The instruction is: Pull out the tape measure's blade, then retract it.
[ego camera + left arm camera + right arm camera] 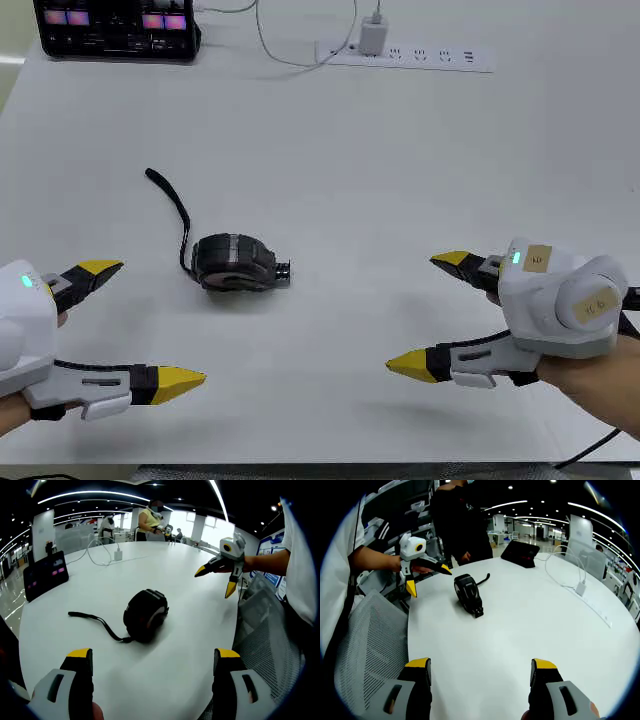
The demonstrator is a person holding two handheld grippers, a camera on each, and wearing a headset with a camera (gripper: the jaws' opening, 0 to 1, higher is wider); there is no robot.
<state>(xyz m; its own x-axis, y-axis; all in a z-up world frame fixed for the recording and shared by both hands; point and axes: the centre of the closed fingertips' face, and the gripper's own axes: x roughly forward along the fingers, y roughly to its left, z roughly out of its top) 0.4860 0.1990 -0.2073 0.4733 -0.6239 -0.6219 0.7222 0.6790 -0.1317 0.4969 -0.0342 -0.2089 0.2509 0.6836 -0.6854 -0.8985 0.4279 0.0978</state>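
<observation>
Just hovering left gripper [162, 322] and right gripper [410, 313], jaws spread wide, flanking the tape measure [235, 262] lying crosswise on the desk [400, 150], blade tip [285, 270] pointing toward the right one.

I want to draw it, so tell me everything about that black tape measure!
The tape measure is a rounded black, plastic-looking case with grey trim. It sits on the white table, touching nothing else. Its blade is wound in, with just the end hook poking out. A black wrist strap trails from its other end.
</observation>
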